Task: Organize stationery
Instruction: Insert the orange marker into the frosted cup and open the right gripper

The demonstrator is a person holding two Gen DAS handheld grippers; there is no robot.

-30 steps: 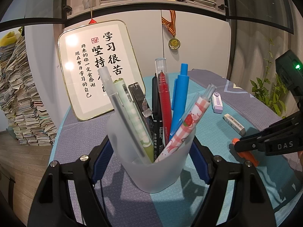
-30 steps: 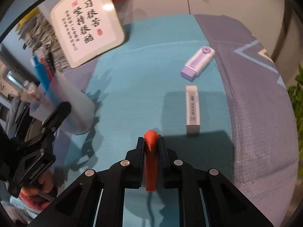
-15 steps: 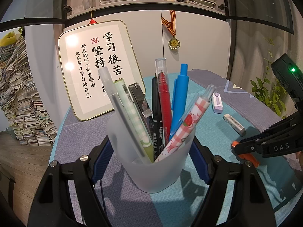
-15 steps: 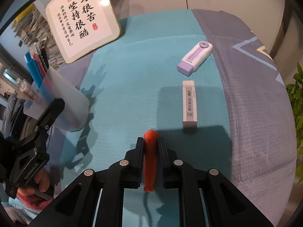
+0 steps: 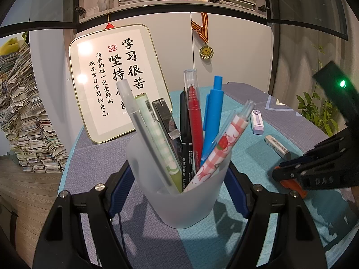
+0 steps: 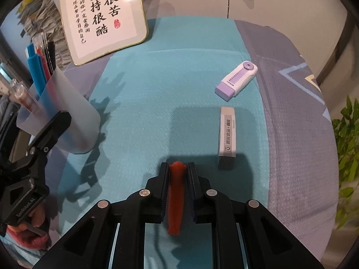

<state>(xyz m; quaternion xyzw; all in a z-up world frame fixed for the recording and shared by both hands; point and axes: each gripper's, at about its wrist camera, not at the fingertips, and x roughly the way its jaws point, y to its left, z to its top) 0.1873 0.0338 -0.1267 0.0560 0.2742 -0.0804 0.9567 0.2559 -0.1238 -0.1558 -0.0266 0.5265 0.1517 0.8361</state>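
My left gripper (image 5: 179, 179) is shut on a frosted pen cup (image 5: 179, 197) standing on the tablecloth; its fingers press the cup's two sides. Several pens stand in the cup, among them a blue one (image 5: 212, 121) and a red one (image 5: 195, 121). To the cup's right, my right gripper (image 6: 177, 168) is shut on an orange pen (image 6: 176, 197), which runs lengthwise between the fingers with its tip level with the fingertips. The left wrist view shows that gripper (image 5: 289, 174) low over the cloth. Whether the pen touches the cloth I cannot tell.
A white eraser (image 6: 227, 132) and a purple-and-white eraser holder (image 6: 236, 80) lie on the teal cloth beyond the right gripper. A gold-framed calligraphy sign (image 6: 101, 18) leans on the cabinet behind. A plant (image 5: 318, 112) stands past the table's right edge, paper stacks (image 5: 27, 121) at left.
The right gripper has tilted a little with the orange pen, so the erasers sit lower in its view. The left gripper and the cup have not moved.
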